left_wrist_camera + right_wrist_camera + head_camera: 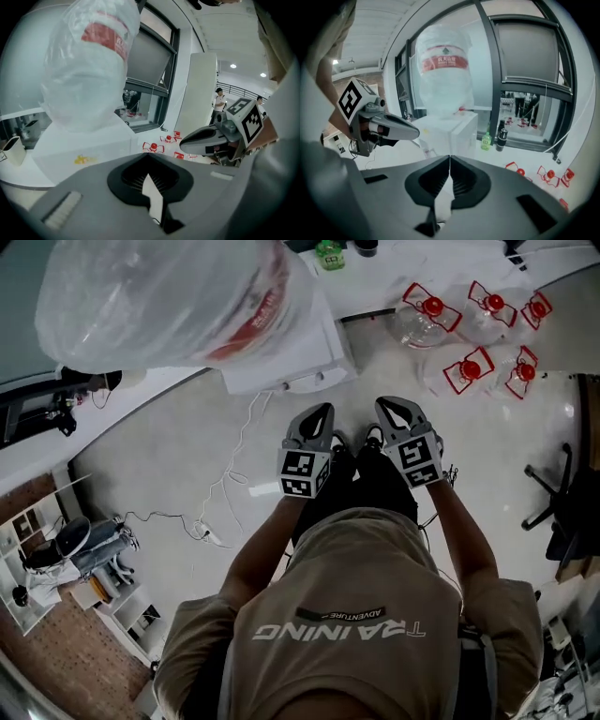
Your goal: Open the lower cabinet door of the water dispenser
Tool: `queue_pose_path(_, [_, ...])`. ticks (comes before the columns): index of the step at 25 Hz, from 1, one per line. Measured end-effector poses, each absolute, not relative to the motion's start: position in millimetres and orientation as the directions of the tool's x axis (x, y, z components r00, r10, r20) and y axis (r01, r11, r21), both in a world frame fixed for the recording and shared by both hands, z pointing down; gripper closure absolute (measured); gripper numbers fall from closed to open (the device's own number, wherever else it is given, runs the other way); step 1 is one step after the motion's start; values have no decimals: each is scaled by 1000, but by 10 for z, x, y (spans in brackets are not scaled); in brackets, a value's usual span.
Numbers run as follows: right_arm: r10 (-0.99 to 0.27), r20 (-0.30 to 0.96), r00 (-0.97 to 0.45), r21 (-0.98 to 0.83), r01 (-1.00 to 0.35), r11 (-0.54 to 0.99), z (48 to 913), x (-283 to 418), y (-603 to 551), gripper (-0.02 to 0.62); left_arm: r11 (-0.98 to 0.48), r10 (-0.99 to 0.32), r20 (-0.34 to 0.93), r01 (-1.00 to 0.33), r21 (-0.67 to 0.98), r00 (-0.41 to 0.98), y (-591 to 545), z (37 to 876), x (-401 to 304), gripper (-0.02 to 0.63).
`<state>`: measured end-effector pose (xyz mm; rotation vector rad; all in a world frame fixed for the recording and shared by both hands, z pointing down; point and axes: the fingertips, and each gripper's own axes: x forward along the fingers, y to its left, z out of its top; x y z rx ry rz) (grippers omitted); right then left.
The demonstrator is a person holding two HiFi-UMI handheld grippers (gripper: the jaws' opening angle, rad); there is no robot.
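— Where is the water dispenser (292,360) standing?

— On the floor (178,451), ahead of the person and a little to their left. A big bottle (169,296) wrapped in clear plastic is sitting upside down on top of it.

— And the lower cabinet door?

— It is not showing clearly in any view. The head view is looking down on the dispenser's top, and each gripper's own body is blocking the lower front.

— What are the grippers doing?

— The left gripper (322,411) and the right gripper (394,407) are pointing forward side by side, near each other but not touching. Both are hanging in the air short of the dispenser, touching nothing.

— Are the jaws clenched?

— Yes. In the left gripper view the tips are meeting with nothing between them, and the dispenser is lying beyond them to the left. In the right gripper view the tips are pressing together too, empty, with the dispenser lying almost straight beyond them.

— Anything else nearby?

— Empty jugs (469,367) with red caps are lying on the floor to the right of the dispenser.
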<state>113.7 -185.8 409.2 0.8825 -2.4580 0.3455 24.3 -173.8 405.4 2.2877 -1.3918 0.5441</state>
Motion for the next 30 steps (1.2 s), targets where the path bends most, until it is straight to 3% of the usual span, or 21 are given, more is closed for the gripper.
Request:
queue_pose_path(4, [-543, 538, -645, -71, -676, 733, 4813, 1111, -1936, 586, -430, -701, 565, -890, 153, 435, -1849, 4643, 262, 606])
queue_pose_path(14, [-499, 682, -535, -134, -762, 634, 6550, 1137, -2153, 586, -382, -615, 678, -904, 190, 402, -1871, 6145, 299, 606])
queue_pose_path(21, [-437, 716, -544, -116, -710, 695, 7405, 993, -2355, 586, -449, -486, 764, -872, 197, 423, -1770, 7214, 326, 606])
queue_pose_path(30, [-315, 777, -545, -125, -625, 770, 8221, 597, -2728, 586, -442, -423, 794, -864, 240, 437, -1815, 7730, 258, 606])
